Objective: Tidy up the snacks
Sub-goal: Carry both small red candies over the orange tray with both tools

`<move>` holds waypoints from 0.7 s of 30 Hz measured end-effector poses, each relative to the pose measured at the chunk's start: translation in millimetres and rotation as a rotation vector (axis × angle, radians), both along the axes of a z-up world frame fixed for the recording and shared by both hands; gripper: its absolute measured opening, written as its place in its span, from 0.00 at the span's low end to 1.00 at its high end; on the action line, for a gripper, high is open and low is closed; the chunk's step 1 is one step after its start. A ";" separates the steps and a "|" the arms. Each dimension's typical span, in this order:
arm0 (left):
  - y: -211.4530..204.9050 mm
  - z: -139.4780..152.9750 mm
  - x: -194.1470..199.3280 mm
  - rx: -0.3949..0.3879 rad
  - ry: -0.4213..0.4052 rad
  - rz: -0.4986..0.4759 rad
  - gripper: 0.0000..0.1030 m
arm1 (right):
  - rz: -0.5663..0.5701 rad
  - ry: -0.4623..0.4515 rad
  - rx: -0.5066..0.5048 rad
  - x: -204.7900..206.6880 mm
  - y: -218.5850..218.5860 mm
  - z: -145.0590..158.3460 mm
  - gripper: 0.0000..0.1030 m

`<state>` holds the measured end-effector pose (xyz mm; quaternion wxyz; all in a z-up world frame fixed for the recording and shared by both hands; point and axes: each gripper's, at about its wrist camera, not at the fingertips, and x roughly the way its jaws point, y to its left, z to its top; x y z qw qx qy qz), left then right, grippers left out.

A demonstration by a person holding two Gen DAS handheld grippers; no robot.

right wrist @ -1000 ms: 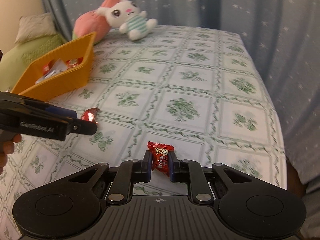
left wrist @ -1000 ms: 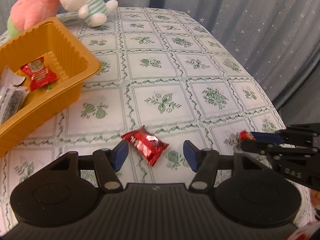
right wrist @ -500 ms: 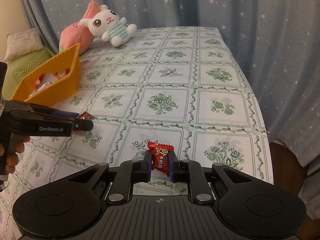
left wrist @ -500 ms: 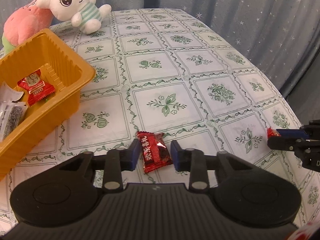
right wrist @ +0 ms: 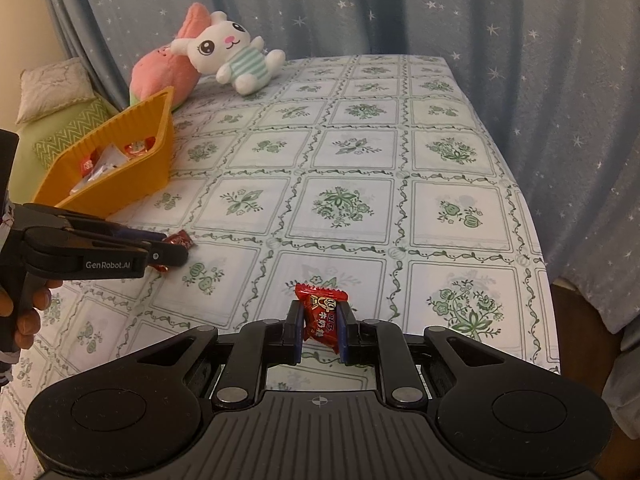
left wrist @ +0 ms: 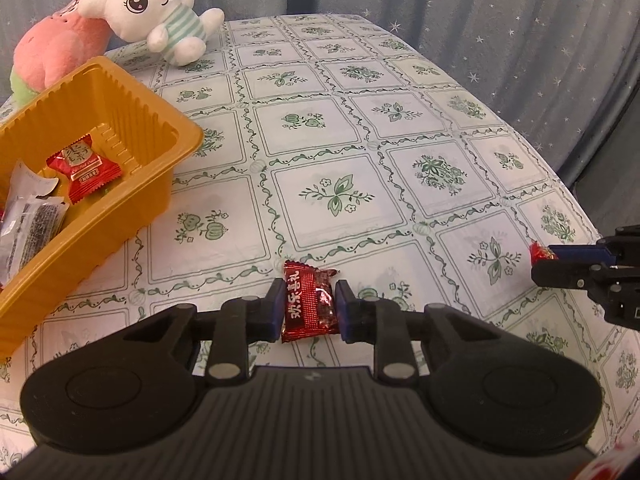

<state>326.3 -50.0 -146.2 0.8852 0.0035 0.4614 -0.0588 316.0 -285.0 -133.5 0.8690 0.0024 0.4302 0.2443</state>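
The left gripper has just closed its blue-padded jaws on a dark red foil-wrapped candy with white characters, which stands pinched between the pads above the tablecloth. The right gripper is clamped tight on a bright red candy wrapper with a cartoon face, held upright between its pads. Ahead and to the left of the left gripper sits the orange ribbed plastic tray, holding a red square sachet and clear packets with dark filling. Both tools hang over the white tablecloth printed with green flower squares. Farther off, beyond the tray, a white plush rabbit in a green striped shirt leans on a pink plush strawberry, with the blue star-speckled curtain behind
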 end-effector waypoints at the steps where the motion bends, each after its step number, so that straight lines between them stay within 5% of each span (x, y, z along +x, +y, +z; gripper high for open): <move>1: 0.8 1.4 -1.6 -0.001 -0.001 -0.001 0.22 | 0.002 -0.001 0.002 -1.2 0.9 0.9 0.17; 21: 46.2 49.4 -73.9 -0.045 -0.069 0.046 0.22 | 0.090 -0.043 0.057 -33.2 50.7 28.8 0.17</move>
